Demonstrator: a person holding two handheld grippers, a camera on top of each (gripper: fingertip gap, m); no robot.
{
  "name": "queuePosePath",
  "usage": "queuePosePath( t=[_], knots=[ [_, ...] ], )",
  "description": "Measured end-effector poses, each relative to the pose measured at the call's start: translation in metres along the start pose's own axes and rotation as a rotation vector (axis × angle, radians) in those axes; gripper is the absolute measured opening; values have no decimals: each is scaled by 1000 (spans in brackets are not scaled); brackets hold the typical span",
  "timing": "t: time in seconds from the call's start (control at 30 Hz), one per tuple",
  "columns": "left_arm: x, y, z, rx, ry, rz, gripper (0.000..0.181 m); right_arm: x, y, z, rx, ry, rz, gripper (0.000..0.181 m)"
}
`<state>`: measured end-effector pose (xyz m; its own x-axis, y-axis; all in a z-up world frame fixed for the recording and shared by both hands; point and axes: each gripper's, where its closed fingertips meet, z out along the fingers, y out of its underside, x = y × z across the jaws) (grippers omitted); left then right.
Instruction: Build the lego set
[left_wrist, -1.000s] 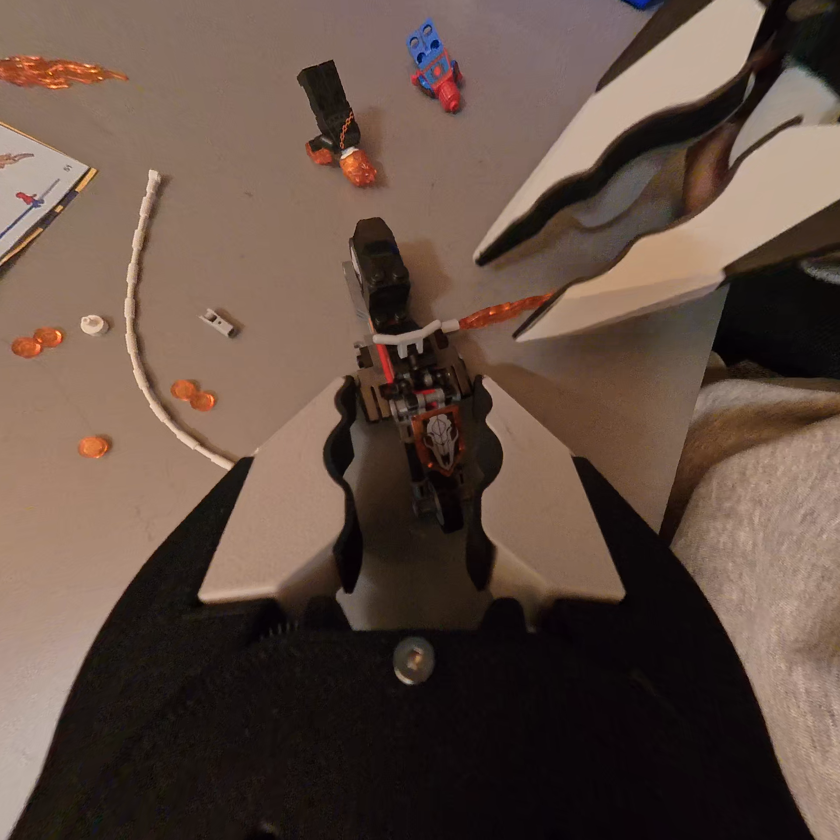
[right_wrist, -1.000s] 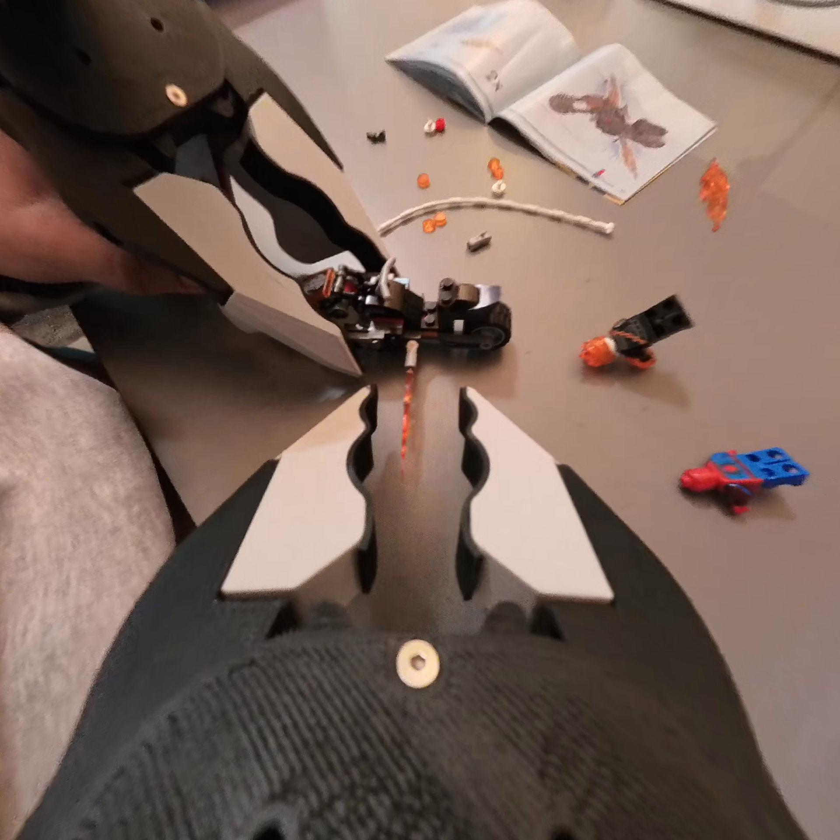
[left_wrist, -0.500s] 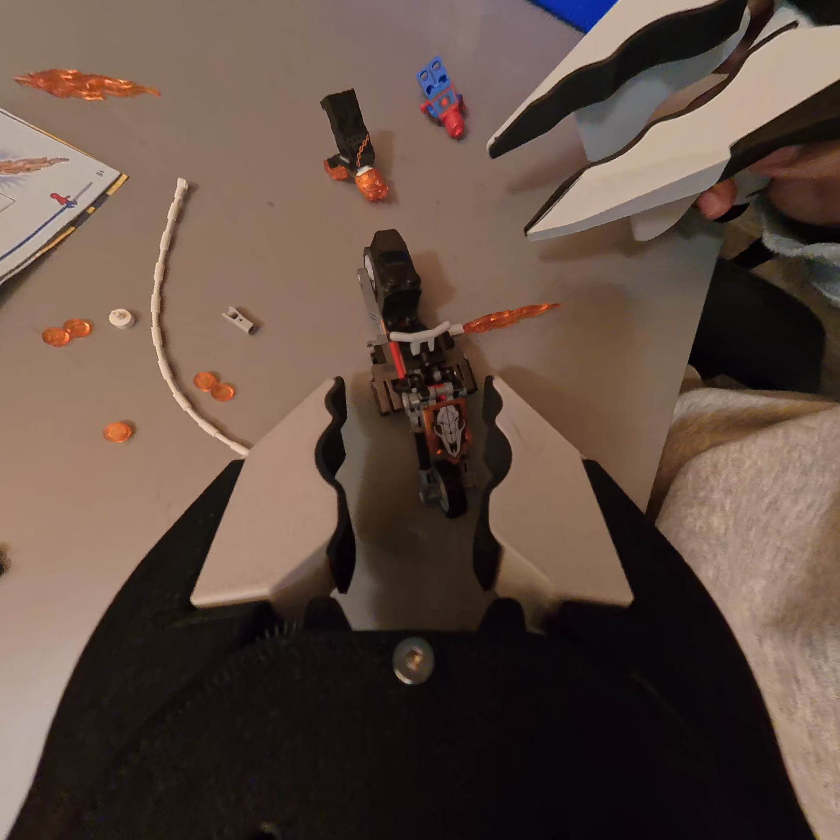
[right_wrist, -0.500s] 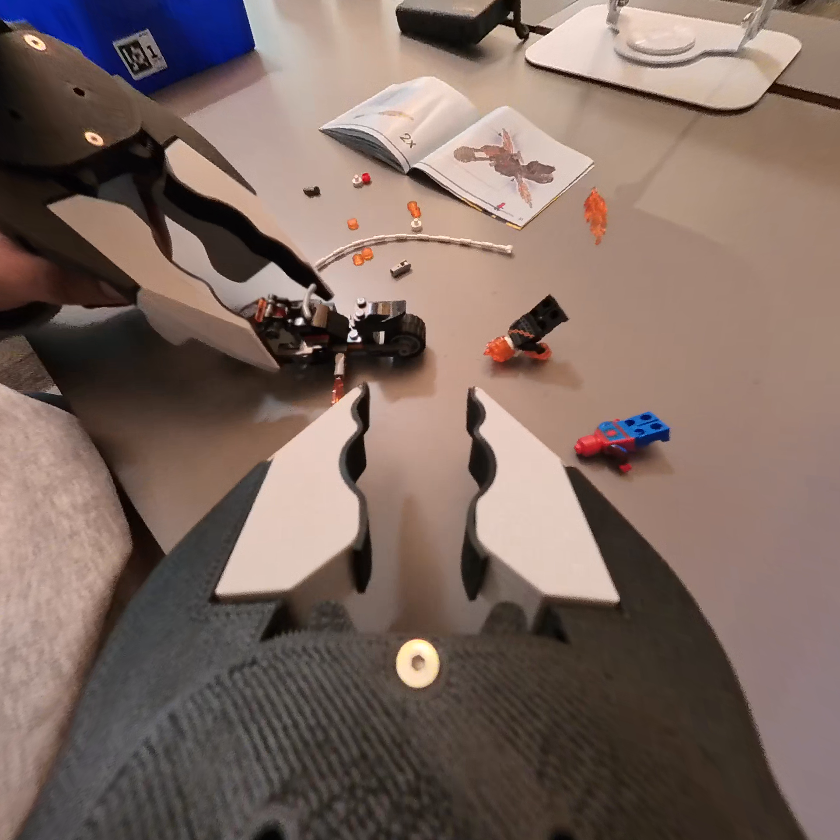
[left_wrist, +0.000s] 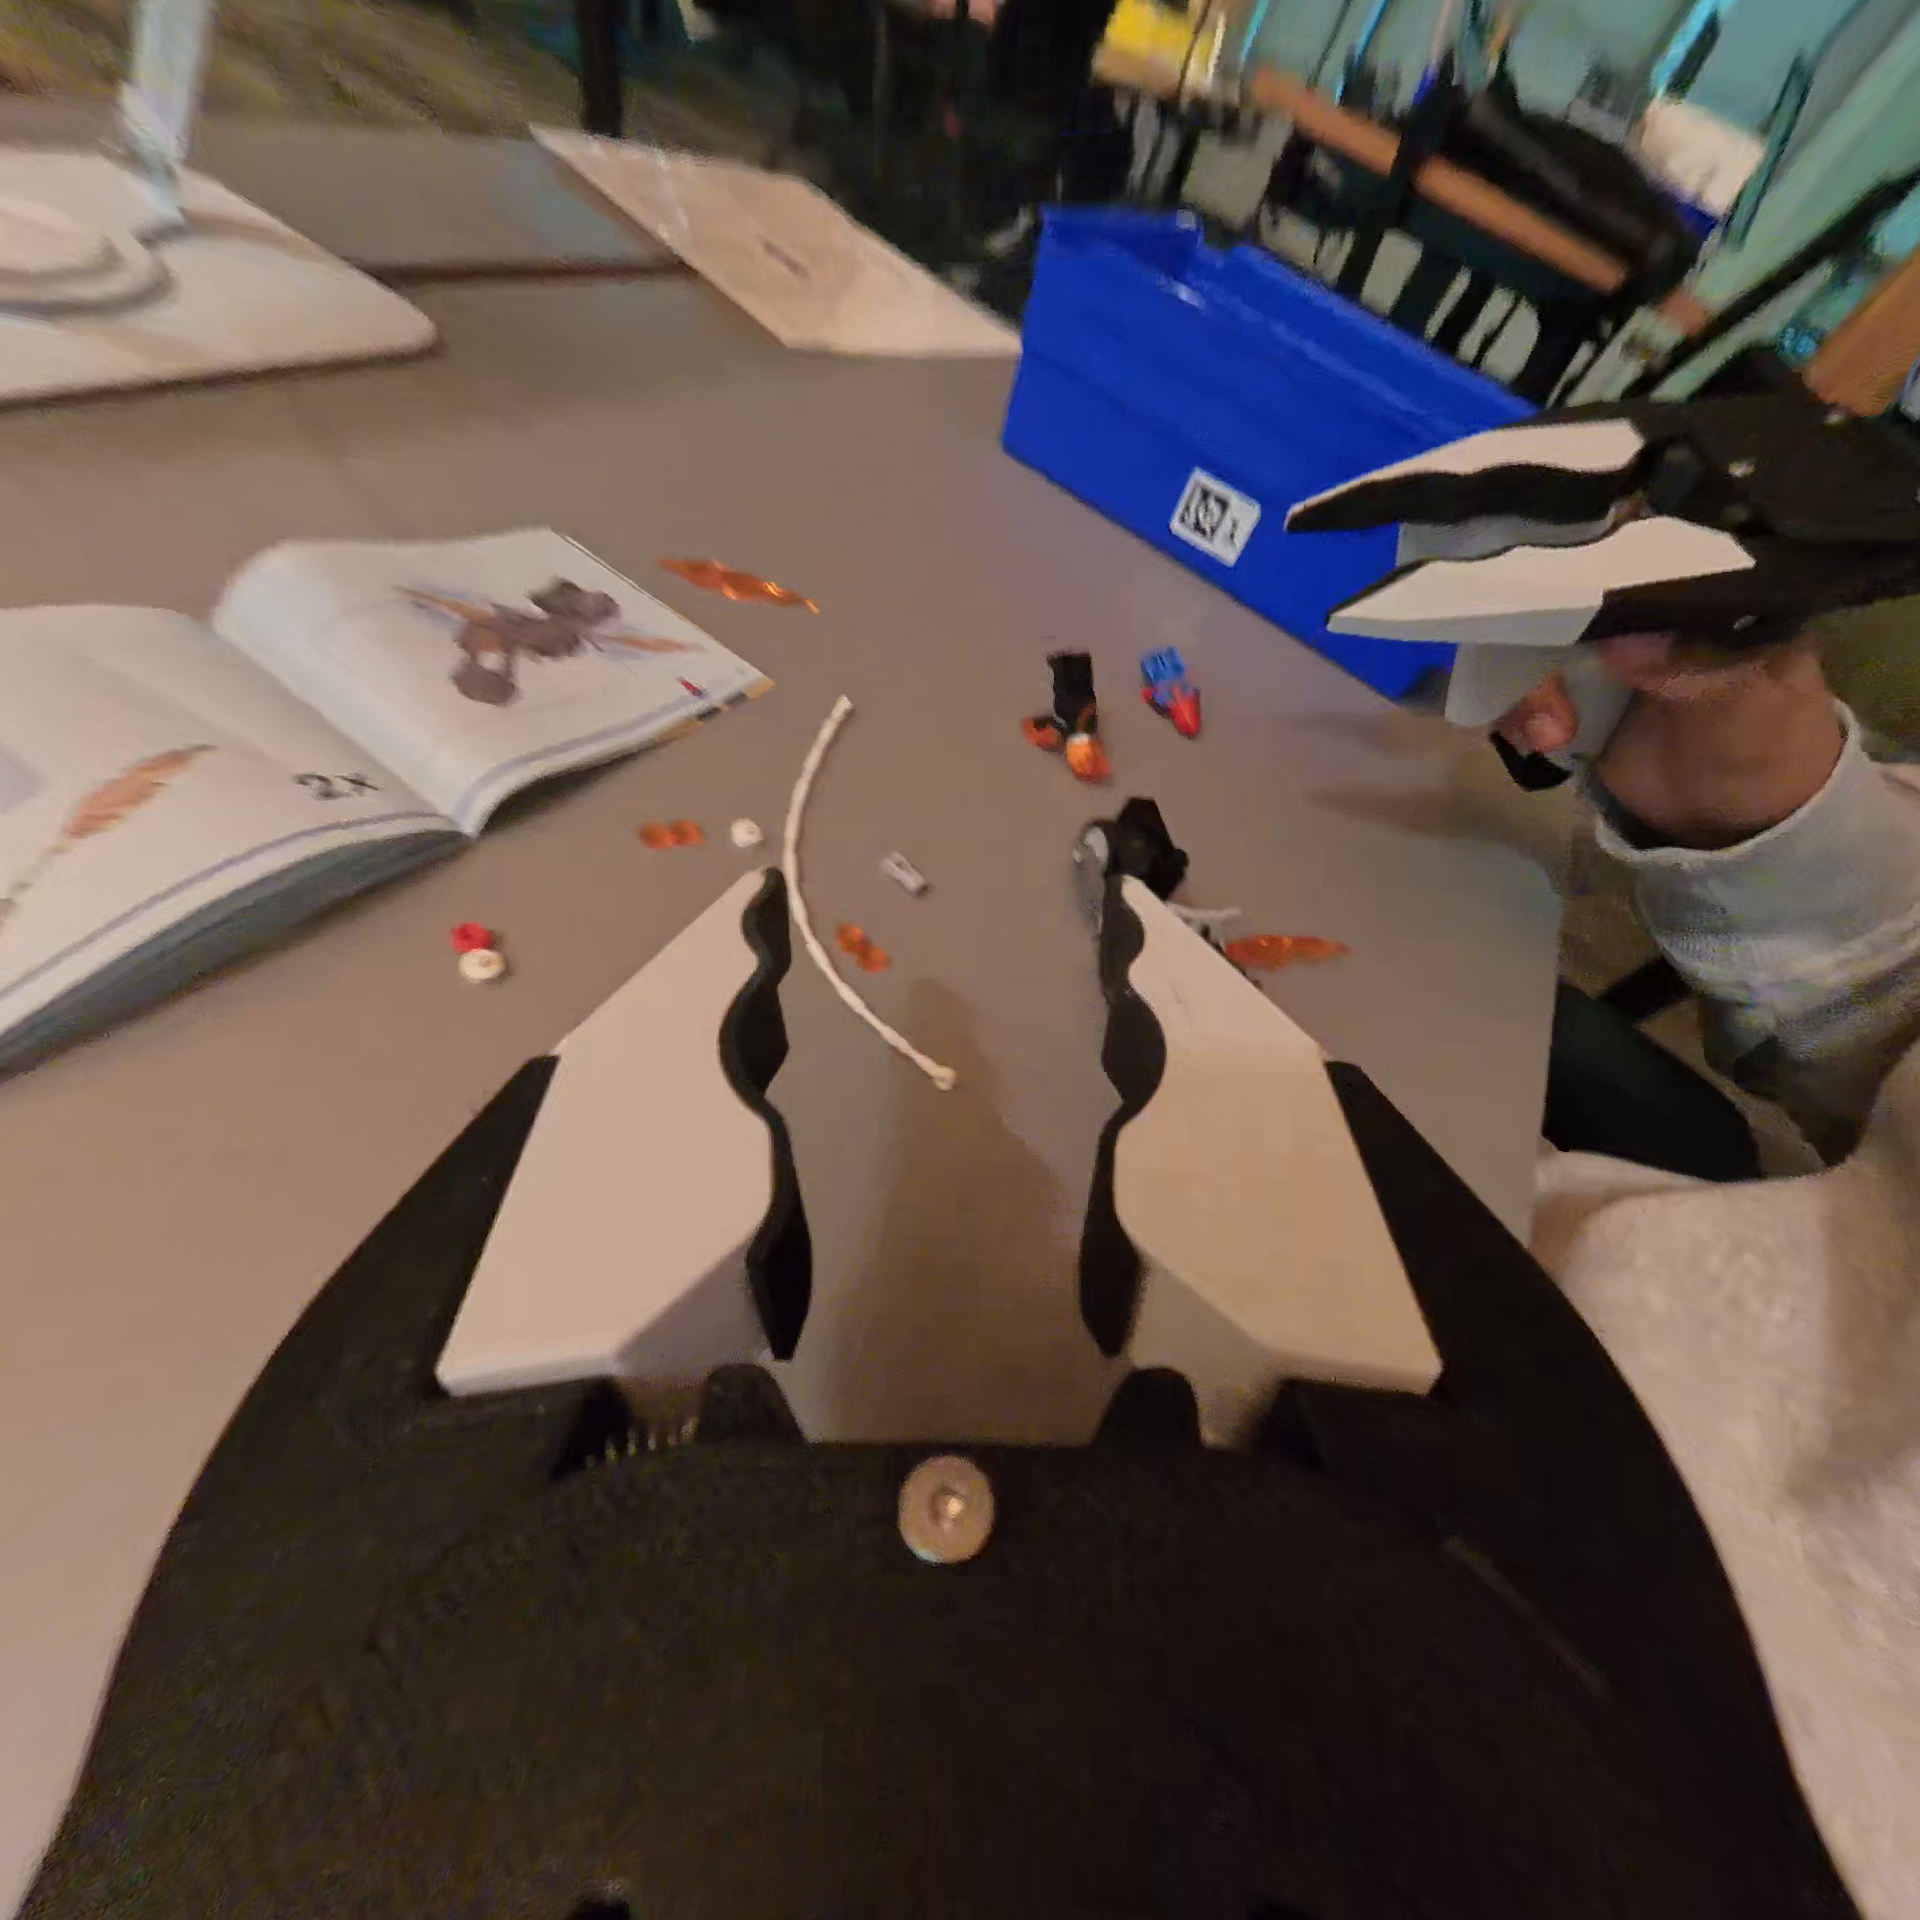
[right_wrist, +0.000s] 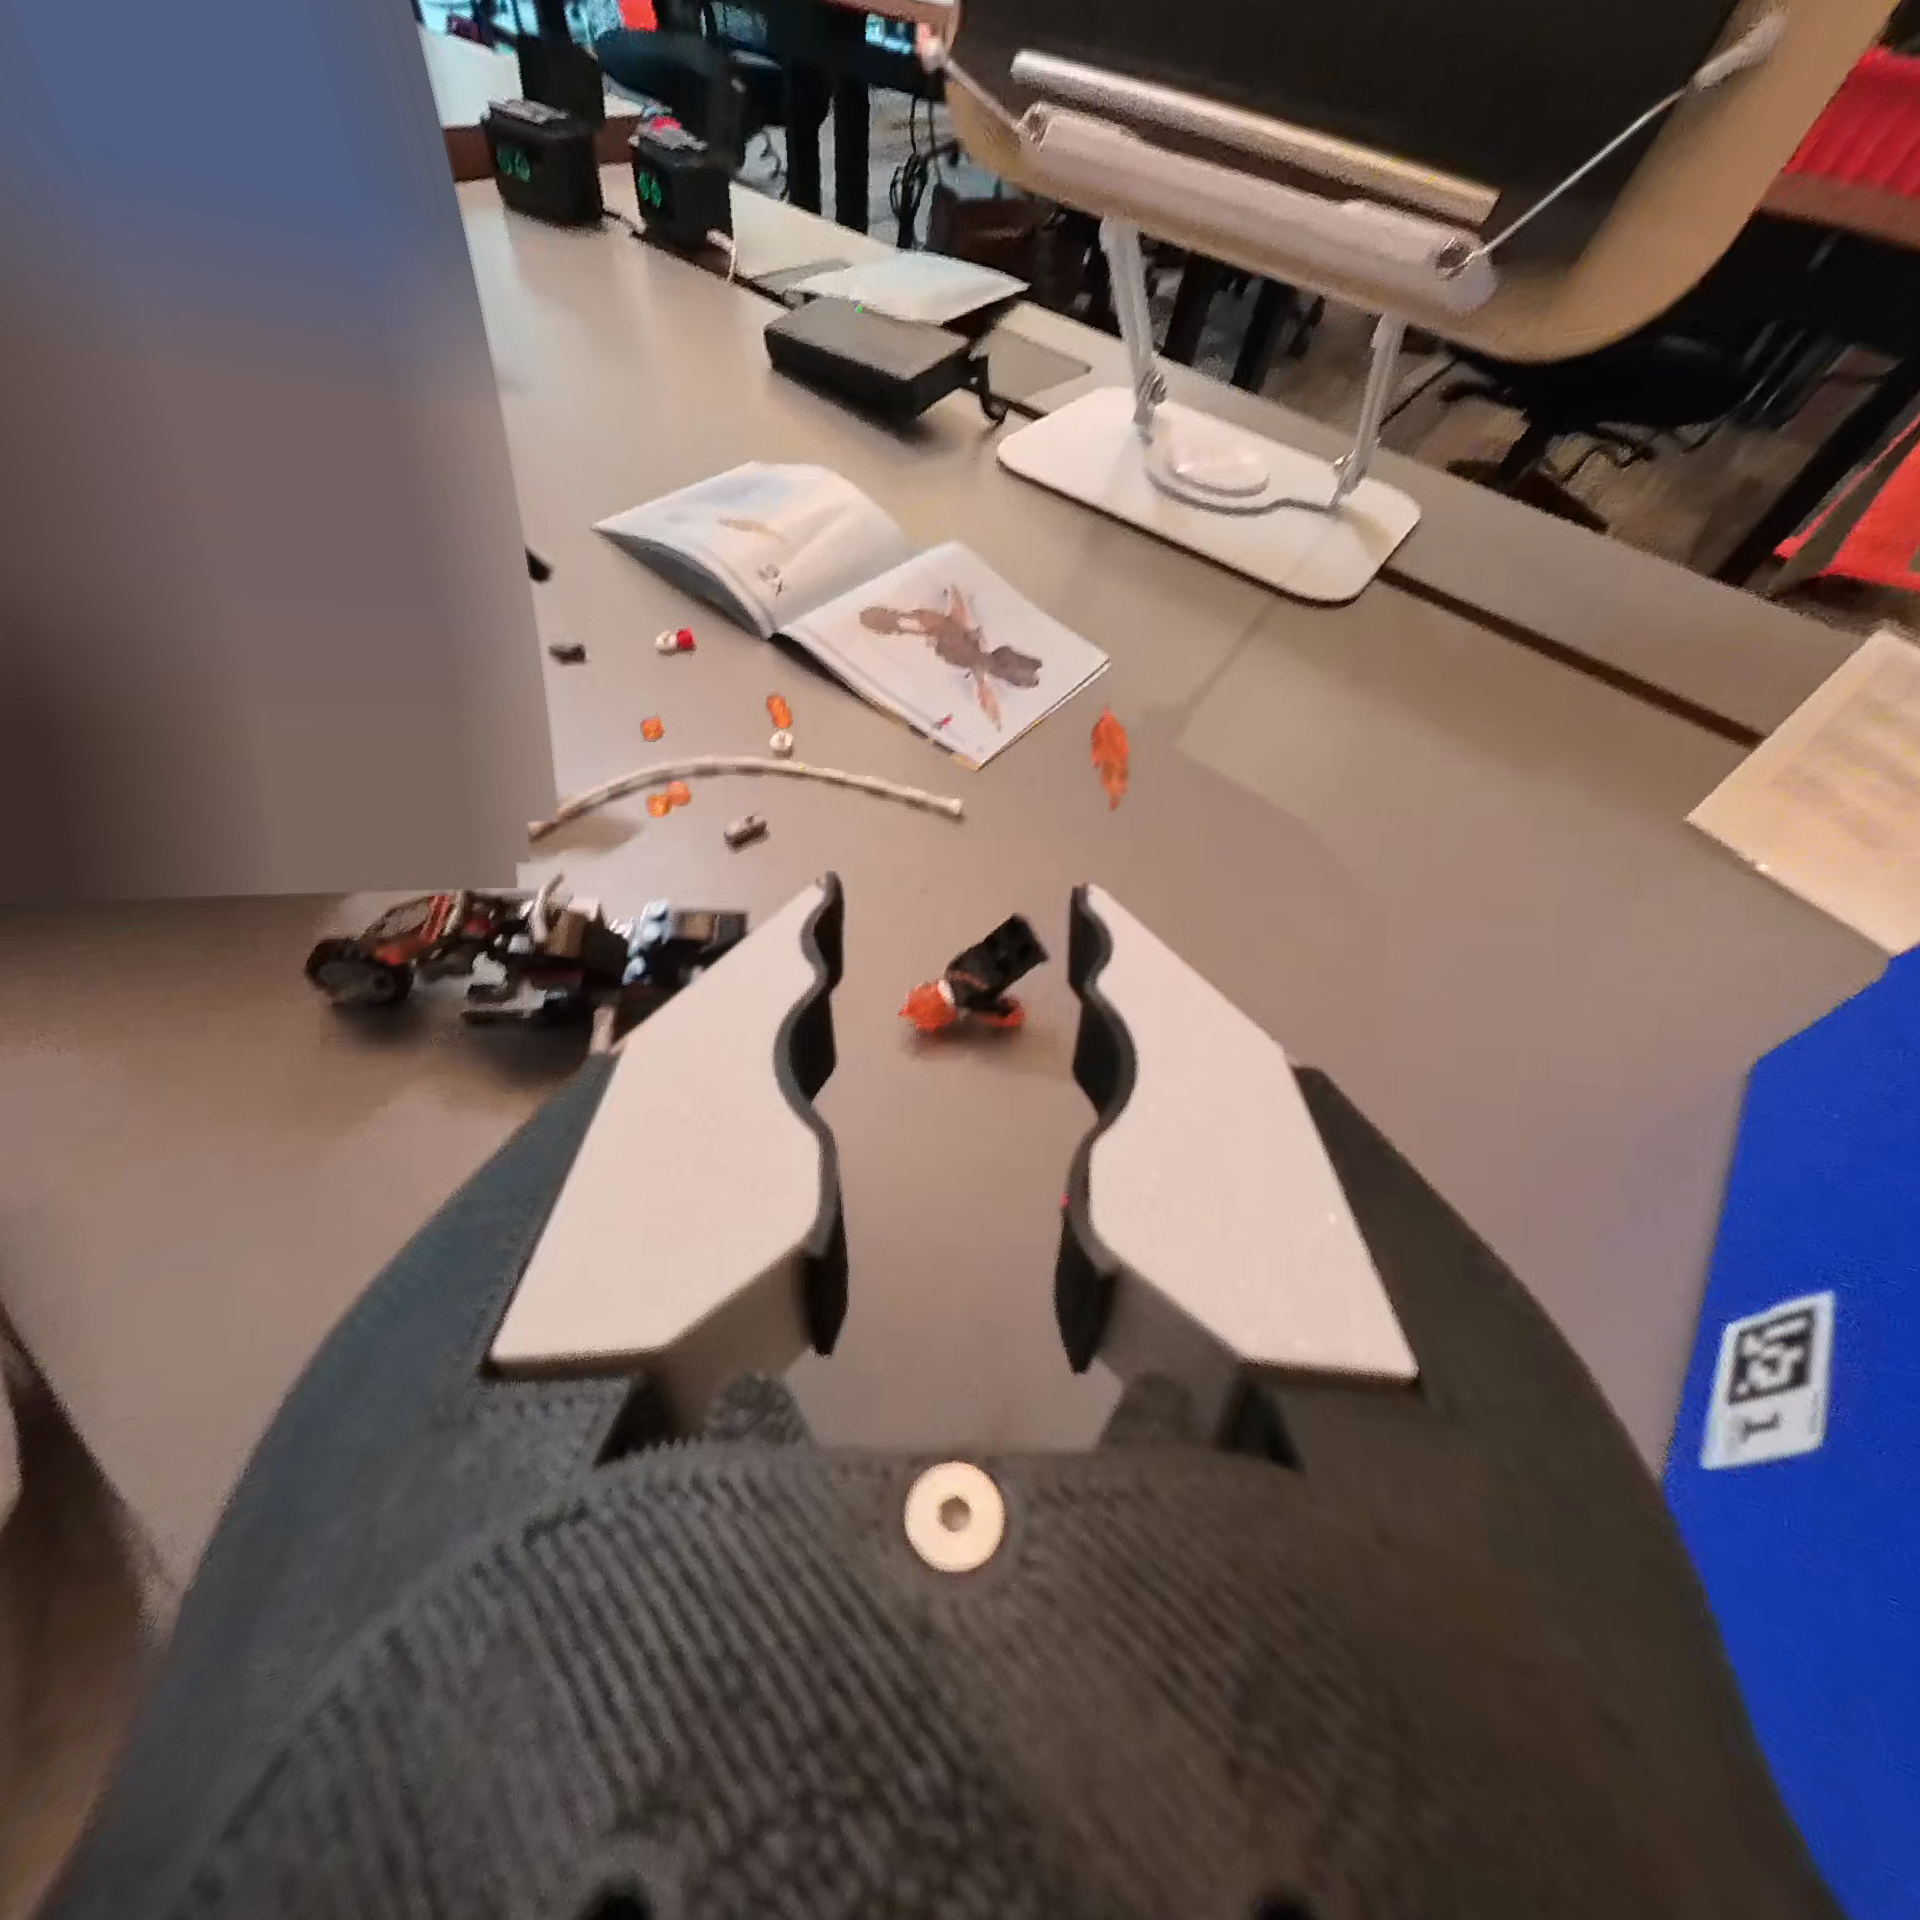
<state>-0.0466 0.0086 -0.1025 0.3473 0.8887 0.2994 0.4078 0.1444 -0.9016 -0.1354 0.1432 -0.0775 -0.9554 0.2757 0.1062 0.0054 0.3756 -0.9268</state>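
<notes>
Fingers (left_wrist: 665, 1122) of left gripper (left_wrist: 940, 904): 2, spread apart, grasping nothing, raised over bare grey table (left_wrist: 312, 1195); white chain (left_wrist: 821, 925) lies beyond the gap. Fingers (right_wrist: 707, 1132) of right gripper (right_wrist: 951, 904): 2, likewise parted and empty, framing the black-and-orange minifigure (right_wrist: 971, 987) lying on the tabletop. Motorcycle model (right_wrist: 520, 940): on its wheels, left of the right gripper's tips, partly hidden behind the left finger; orange flame piece (left_wrist: 1283, 948) projects from its side near the table's right edge. Blue-and-red minifigure (left_wrist: 1169, 691): beside the black one, just short of the blue bin (left_wrist: 1226, 457) at the far-right edge. Open instruction booklet (left_wrist: 343, 727): far left, small orange studs (left_wrist: 670, 833) and a second flame (left_wrist: 738, 584) near it. Open room: wide bare surface front-left. Change from 1 second ago: the left gripper has let go of the motorcycle and lifted away; the right gripper has left the flame attached and withdrawn upward.
</notes>
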Motion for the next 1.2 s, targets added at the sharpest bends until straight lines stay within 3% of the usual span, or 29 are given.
queuePosePath(
  t=[0.27,0.47,0.67,0.9,1.2],
  knots=[
    [-13,-20,-19,179,27,0,60,7,-46,35,108,-42,1,48],
    [-5,-8,-11,107,65,21,61,-5,-48,61,239,-136,84,43],
    [0,-6,-12,102,127,-31,65,21,-54,34,361,-28,55,40],
    [-4,-17,-19,196,82,-1,85,24,-57,25,444,-221,328,53],
    [3,-20,-22,226,120,-6,87,21,-56,23,454,-248,349,52]
  ],
)
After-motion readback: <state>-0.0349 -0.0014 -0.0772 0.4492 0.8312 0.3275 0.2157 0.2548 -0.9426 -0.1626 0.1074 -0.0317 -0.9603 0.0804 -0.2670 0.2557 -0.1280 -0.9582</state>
